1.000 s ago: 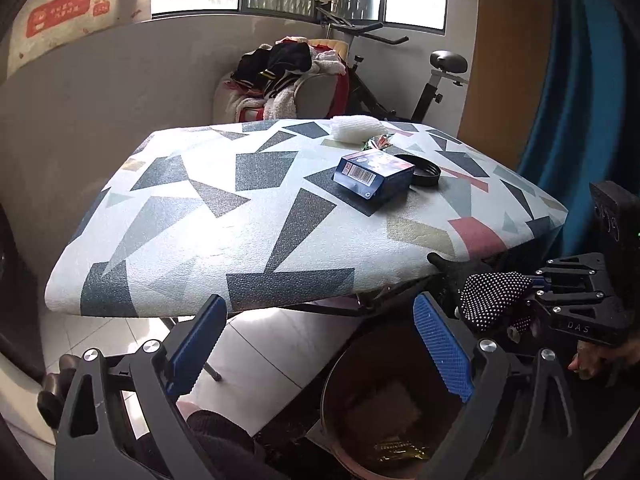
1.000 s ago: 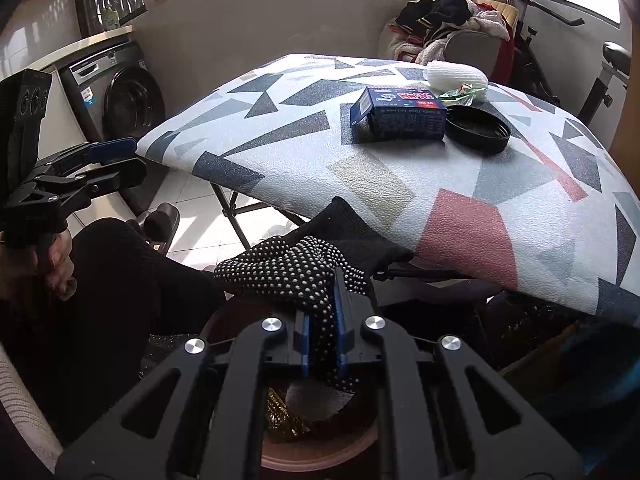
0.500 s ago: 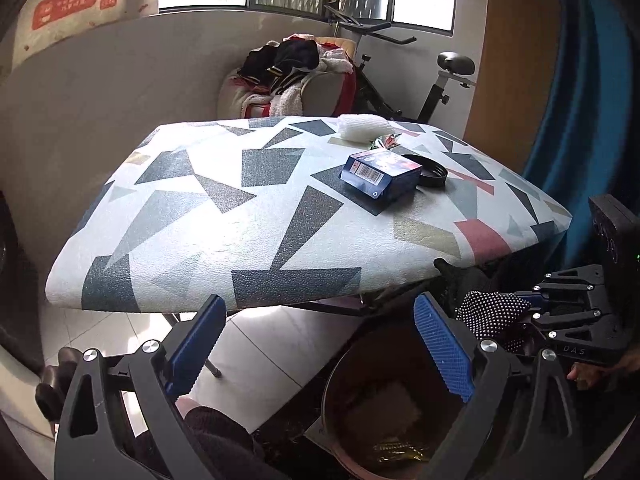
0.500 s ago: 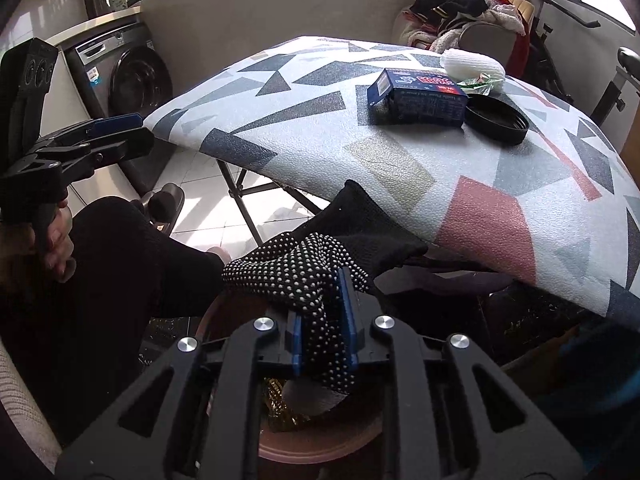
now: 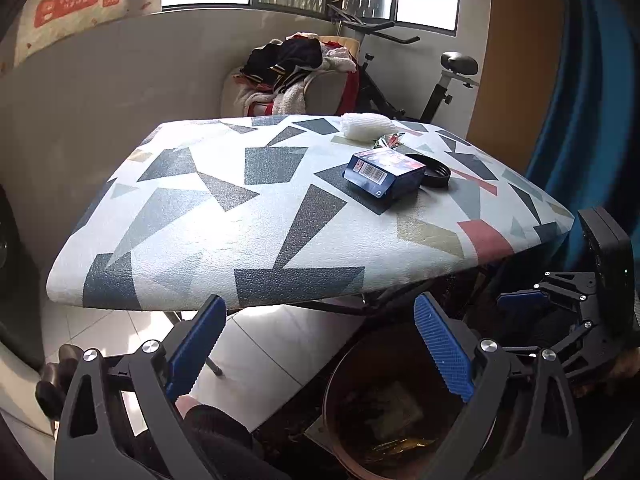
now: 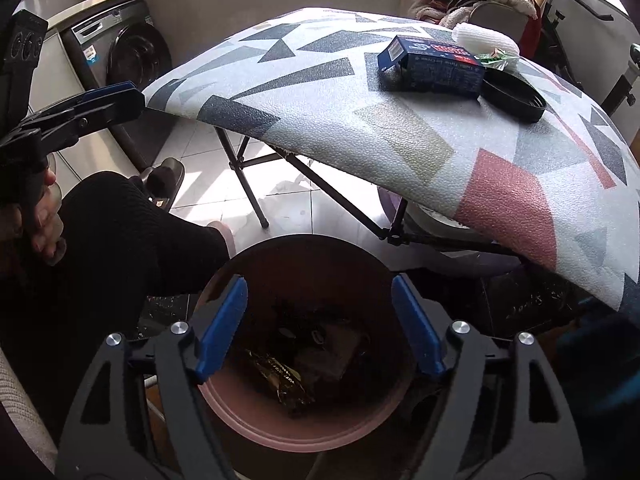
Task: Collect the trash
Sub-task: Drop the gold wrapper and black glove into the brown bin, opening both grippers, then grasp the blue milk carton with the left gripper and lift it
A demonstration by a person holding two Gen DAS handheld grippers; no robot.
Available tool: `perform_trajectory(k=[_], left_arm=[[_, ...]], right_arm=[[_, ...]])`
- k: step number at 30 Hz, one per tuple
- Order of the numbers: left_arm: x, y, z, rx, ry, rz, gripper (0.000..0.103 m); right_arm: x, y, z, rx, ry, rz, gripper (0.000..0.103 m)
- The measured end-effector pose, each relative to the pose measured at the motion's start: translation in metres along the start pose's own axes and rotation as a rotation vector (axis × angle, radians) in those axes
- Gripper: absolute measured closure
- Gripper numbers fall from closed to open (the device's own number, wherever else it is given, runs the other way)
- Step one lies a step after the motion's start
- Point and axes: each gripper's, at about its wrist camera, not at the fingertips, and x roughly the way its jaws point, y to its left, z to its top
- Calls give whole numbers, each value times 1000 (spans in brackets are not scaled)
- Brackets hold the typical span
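right gripper (image 6: pixel 320 320) jaws just opened, empty, above round reddish-brown plastic bin (image 6: pixel 304 436), left gripper (image 5: pixel 316 344) released, blue cardboard box (image 5: pixel 384 173) on patterned table (image 5: pixel 224 216)

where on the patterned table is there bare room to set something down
The table is bare across its whole left half and along the near edge, left of the blue box. The far right part is crowded: box, black lid, white foam net and a green wrapper cluster together.

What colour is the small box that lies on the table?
The box is dark blue with red lettering on top; the right wrist view shows it best.
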Motion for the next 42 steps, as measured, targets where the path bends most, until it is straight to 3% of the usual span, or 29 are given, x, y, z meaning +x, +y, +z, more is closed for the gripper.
perform_trajectory(k=[6,14,21,28,32,36,40,42], left_arm=[[1,3,-1,-4,2,5,10],[1,4,0,-5,4,8,9],[8,5,4,-15,38,7,9],[29,9,46,-56,20,-57,9],[49,-6,78,44,-11,-126,9],[83,-29,102,186,9,-188,6],[125,-55,116,373,45,-192,6],[145,-63,123,430,62,-198,6]], right_arm=[[-3,-8,1,45,-15,-1,8],[-6,-16,3,78,-43,-14,6],[-22,-28,11,127,-119,-67,6],[-49,-64,37,172,-254,-78,6],[-56,-99,54,245,-316,-78,6],[-57,-130,66,305,-360,-96,6],[-49,-157,73,365,-346,-67,6],[-45,-164,77,377,-334,-98,6]])
